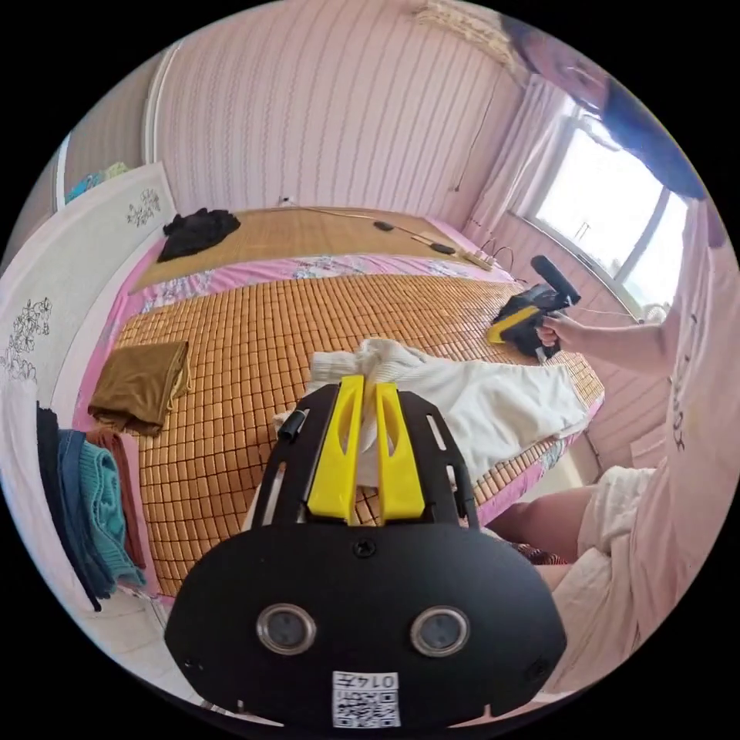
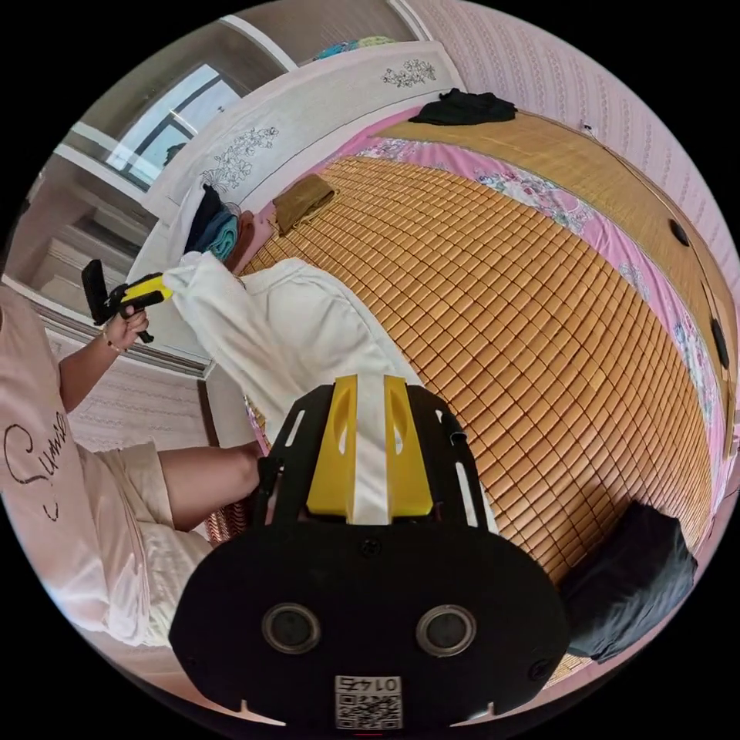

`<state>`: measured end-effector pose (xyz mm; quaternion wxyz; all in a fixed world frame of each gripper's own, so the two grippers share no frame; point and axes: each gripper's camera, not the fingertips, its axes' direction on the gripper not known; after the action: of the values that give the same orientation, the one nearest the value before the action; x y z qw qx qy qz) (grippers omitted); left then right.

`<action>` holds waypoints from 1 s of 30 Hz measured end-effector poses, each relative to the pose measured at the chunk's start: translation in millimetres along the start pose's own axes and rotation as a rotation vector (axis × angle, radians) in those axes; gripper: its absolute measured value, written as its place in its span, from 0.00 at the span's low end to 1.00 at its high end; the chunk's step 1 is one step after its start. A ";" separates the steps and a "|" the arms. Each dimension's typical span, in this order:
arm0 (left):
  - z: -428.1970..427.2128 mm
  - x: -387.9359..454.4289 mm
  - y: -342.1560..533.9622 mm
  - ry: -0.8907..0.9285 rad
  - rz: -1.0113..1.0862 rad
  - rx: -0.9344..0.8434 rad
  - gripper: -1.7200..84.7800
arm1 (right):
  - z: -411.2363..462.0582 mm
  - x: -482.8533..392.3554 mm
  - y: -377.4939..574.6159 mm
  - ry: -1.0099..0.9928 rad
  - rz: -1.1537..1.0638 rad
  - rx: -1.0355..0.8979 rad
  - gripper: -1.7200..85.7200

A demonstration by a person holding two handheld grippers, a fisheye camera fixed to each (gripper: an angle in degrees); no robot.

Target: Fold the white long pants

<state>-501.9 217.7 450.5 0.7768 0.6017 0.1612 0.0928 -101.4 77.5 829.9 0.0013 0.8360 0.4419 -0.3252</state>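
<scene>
Both tools are clamped on the white long pants (image 2: 308, 339), the left tool (image 1: 368, 393) pinching one bunched end and the right tool (image 2: 370, 393) the other, over the bed (image 2: 539, 324), so the light, floppy cloth seems best gripped by its corners.

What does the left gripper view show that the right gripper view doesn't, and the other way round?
Left gripper view's extra: the pink curtain beside a bright window, and the left claw close up, clamping a bunched end of the white long pants. Right gripper view's extra: a black bundle at the near bed edge, and the right claw close up, clamping a flat strip of the pants. Shared: the pants stretched between both claws, the bamboo mat, a folded brown garment and a black garment at the far side.
</scene>
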 end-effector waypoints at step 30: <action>-0.4 -71.4 200.7 0.175 -0.878 0.059 0.05 | 24.1 -117.1 -128.7 0.138 -0.314 -0.015 0.08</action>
<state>-558.5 245.8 653.9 0.7086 0.4879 0.4690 -0.1999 -256.3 62.6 911.4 -0.0736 0.7771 0.5685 -0.2598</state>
